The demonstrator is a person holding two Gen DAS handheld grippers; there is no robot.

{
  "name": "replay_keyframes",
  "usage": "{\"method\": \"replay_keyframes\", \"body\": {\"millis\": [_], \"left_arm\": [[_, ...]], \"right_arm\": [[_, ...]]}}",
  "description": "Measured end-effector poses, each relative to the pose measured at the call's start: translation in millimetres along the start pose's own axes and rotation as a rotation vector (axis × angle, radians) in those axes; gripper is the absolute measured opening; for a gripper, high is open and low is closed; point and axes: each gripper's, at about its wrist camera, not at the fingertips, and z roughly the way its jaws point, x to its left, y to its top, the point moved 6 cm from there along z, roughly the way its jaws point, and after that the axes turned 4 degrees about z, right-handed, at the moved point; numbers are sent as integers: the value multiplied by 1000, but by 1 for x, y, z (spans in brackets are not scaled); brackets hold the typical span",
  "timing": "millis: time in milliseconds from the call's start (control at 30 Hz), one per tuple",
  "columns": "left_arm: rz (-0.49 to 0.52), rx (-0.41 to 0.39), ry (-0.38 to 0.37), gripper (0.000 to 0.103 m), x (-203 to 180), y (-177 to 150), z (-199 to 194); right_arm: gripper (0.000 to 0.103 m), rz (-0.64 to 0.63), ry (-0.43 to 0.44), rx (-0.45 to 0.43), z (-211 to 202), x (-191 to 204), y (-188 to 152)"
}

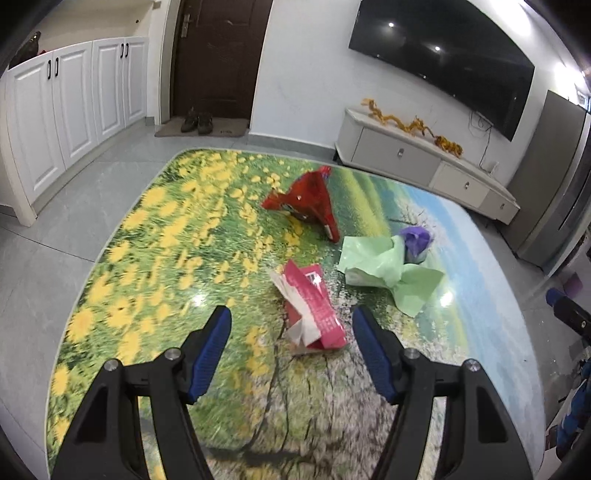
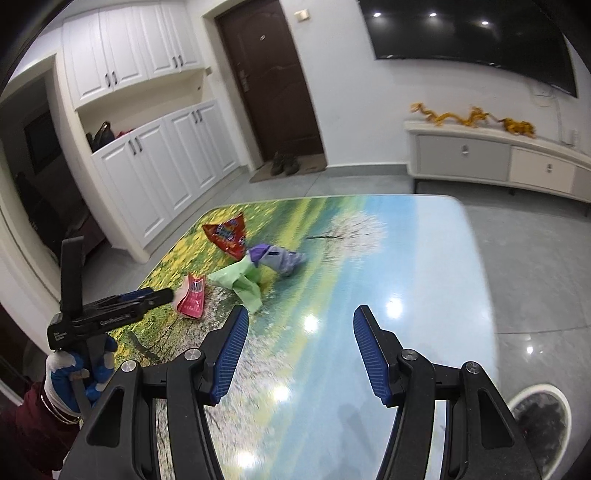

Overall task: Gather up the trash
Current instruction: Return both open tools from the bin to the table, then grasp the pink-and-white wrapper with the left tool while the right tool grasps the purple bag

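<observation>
Trash lies on a table with a flower-meadow print (image 1: 155, 236). A pink carton with torn white paper (image 1: 314, 306) lies just ahead of my open, empty left gripper (image 1: 291, 325). Beyond it lie a crumpled green bag (image 1: 384, 269), a purple wrapper (image 1: 417, 240) and a red snack bag (image 1: 310, 199). In the right wrist view my right gripper (image 2: 301, 325) is open and empty over the table's blue part (image 2: 424, 266). There the left gripper (image 2: 162, 295) is held from the left, its tip next to the pink carton (image 2: 192, 299), with the green bag (image 2: 240, 280), purple wrapper (image 2: 275, 258) and red bag (image 2: 229, 236) beyond.
A round bin (image 2: 539, 421) stands on the floor at the table's near right. White cabinets (image 2: 162, 173), a dark door (image 2: 273, 85) with shoes, a low TV stand (image 2: 498, 158) and a wall TV (image 2: 469, 29) surround the table.
</observation>
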Motion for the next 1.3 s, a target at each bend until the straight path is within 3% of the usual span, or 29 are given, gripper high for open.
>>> {"method": "replay_keyframes", "body": {"millis": [367,667,800,933,1033,1100,1233,1267,1300], "left_arm": [[19,54,11,66,1,0,36],[18,60,-13,64,1,2,42],[33,58,-17,56,-1,1,42],[42,56,-27,49,-3,1,41],[48,55,-33,39,-4,0,42],[52,54,-38,32,-5,0,41],[44,47,-52,28,-5,-1,39],[40,44,-56,16,-5,-2,37],[38,54,-69,11,-6,-4,36]], "right_arm": [[59,-63,58,91,106,26,28],[68,-67,105,79,141,41,49],[66,-53,95,109,156,32,46],[47,5,110,130,158,13,39],[40,28,122,129,155,5,37],[38,33,122,124,152,1,36],[35,37,114,115,143,-1,31],[35,40,116,110,137,-1,29],[35,42,119,106,133,-1,28]]}}
